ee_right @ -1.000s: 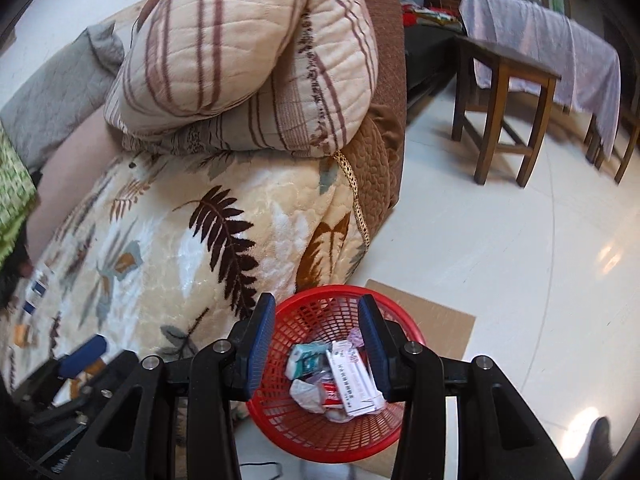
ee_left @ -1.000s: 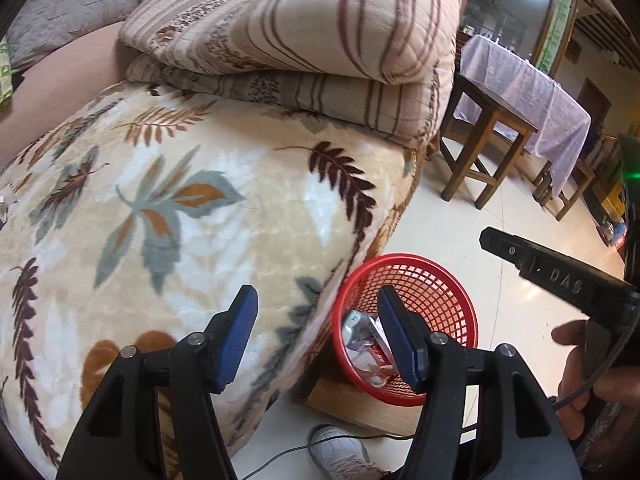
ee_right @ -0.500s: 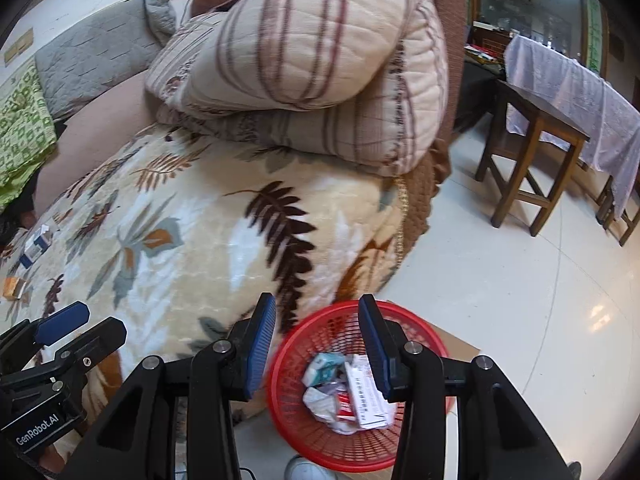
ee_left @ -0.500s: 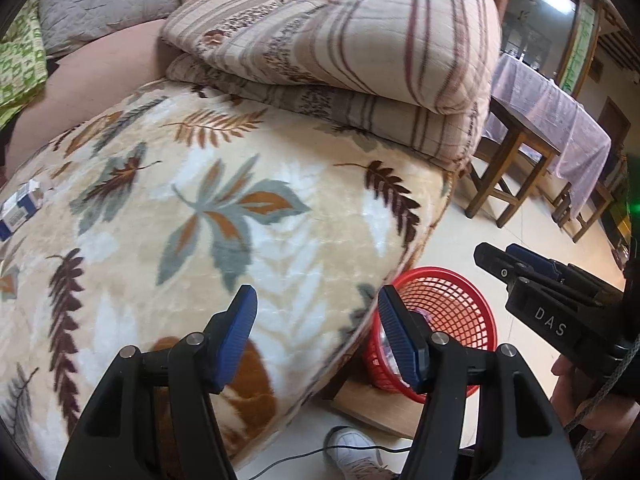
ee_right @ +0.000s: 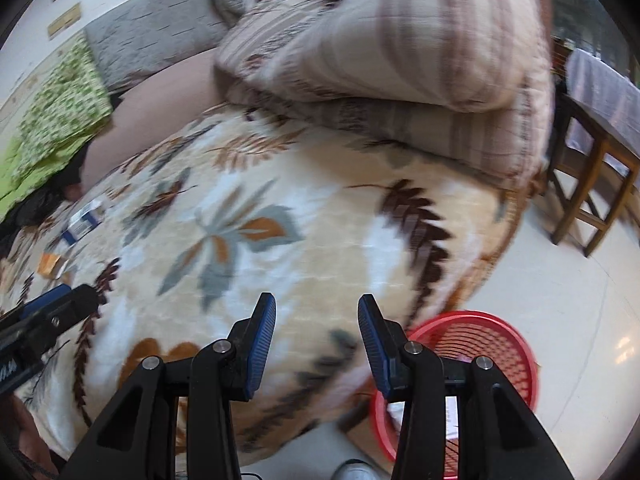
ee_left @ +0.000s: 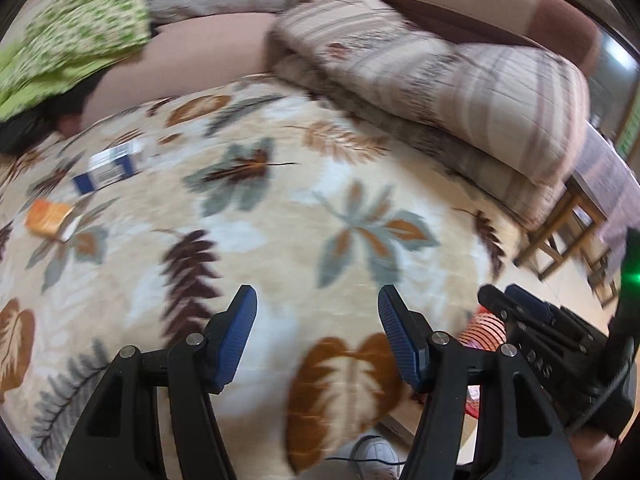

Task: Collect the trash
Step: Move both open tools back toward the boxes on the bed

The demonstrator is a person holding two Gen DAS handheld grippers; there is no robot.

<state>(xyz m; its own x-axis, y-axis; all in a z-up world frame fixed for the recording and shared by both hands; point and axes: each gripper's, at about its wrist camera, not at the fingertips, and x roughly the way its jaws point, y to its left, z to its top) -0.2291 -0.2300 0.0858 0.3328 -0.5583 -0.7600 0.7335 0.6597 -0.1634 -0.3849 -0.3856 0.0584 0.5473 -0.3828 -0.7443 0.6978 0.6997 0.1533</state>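
In your left wrist view, your left hand-held gripper (ee_left: pixel 318 332) hangs half-wide and empty over the plush leaf-printed blanket (ee_left: pixel 280 208). The trash lies well apart at about ten o'clock: a flat blue-and-white box (ee_left: pixel 110 168) and, nearer nine o'clock, a small orange packet (ee_left: pixel 50 218). Both look light and thin, so I judge a fast, low approach could snag the deep pile or pinch blanket along with cardboard; the blur makes their edges hard to place. The red mesh basket (ee_left: pixel 482 330) peeks out at four o'clock behind your right hand-held gripper (ee_left: pixel 504 300). In your right wrist view, those jaws stand narrower, nothing between them, and the basket (ee_right: pixel 480 344) sits at five o'clock on the glossy floor, part hidden by the fingers. The same box (ee_right: pixel 84 220) and packet (ee_right: pixel 50 264) lie at nine o'clock, just beyond your left hand-held gripper (ee_right: pixel 52 300). A quilted striped cushion (ee_right: pixel 400 60) bulges at twelve o'clock. If both hands reach for one piece, they could collide.
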